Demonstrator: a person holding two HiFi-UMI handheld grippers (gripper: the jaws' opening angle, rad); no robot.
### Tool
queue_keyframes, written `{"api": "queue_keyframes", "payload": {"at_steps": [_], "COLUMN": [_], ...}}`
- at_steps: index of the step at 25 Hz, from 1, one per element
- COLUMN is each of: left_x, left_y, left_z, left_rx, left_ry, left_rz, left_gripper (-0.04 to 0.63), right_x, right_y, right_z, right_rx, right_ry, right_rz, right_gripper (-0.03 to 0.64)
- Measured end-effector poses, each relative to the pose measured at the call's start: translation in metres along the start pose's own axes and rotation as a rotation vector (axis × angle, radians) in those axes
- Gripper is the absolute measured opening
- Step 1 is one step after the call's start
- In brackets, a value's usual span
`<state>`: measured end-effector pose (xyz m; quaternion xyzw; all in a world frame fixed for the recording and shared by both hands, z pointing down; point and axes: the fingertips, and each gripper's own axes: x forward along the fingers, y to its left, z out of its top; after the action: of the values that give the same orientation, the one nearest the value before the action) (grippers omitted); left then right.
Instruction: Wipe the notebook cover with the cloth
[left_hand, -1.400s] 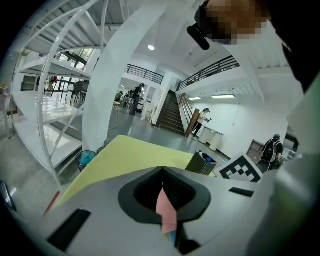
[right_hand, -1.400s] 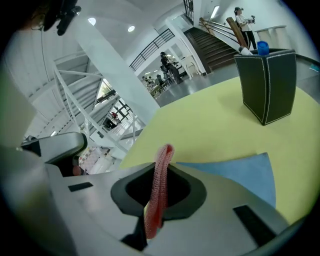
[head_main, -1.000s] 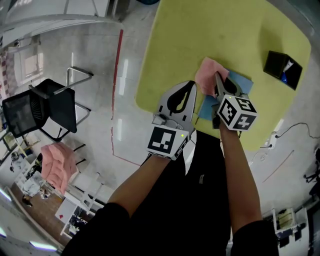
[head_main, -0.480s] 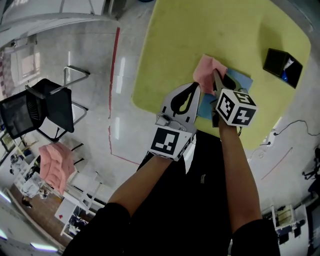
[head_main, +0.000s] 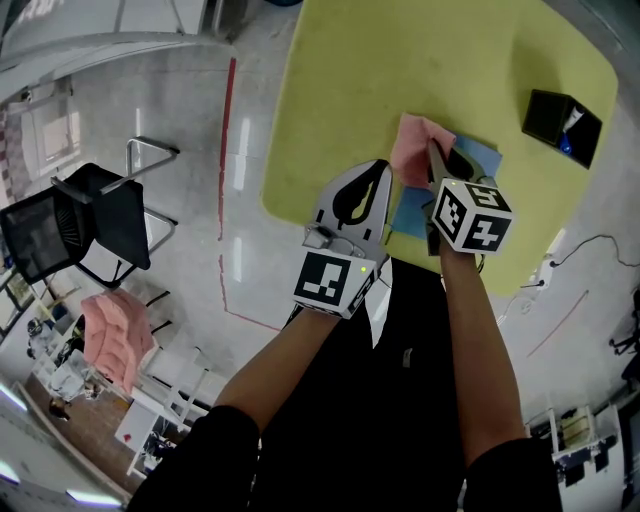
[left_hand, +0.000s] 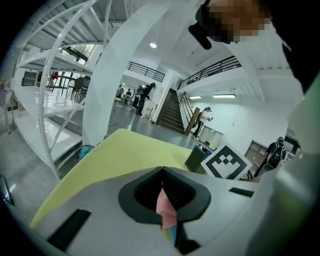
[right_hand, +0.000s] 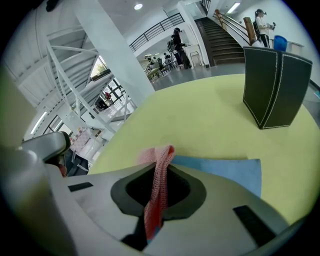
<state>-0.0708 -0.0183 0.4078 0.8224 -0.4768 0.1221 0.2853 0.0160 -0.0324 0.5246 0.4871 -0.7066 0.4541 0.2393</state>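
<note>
While the right gripper (head_main: 433, 152) clamps the pink cloth (head_main: 412, 148) on the blue notebook (head_main: 482, 160), the left gripper (head_main: 384, 166) hangs alongside.
Head view: dark box (head_main: 560, 120) far across the yellow bench (head_main: 380, 60). Left gripper view: jaws together, empty. Right gripper view: jaws pinch cloth, box upright beyond.

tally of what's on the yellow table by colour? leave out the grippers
Pink: 1, the cloth, pinched in the right gripper
Blue: 1, the notebook, lying flat with the cloth on it
Dark: 1, the box, standing apart toward the table's far right
Total: 3
</note>
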Motion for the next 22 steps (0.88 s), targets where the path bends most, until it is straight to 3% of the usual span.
{"api": "queue_keyframes", "payload": {"at_steps": [4, 22], "left_x": [0.002, 0.01], "left_y": [-0.012, -0.044], "left_z": [-0.007, -0.002], "left_rx": [-0.027, -0.013], "left_ry": [0.013, 0.009], "left_rz": [-0.016, -0.041], "left_gripper": [0.015, 0.015], "right_x": [-0.006, -0.02], "right_y": [-0.009, -0.03], "right_z": [-0.003, -0.007], "right_rx": [0.003, 0.061], "right_ry": [-0.002, -0.002], "right_rz": [-0.008, 0.033], "right_gripper": [0.041, 0.041]}}
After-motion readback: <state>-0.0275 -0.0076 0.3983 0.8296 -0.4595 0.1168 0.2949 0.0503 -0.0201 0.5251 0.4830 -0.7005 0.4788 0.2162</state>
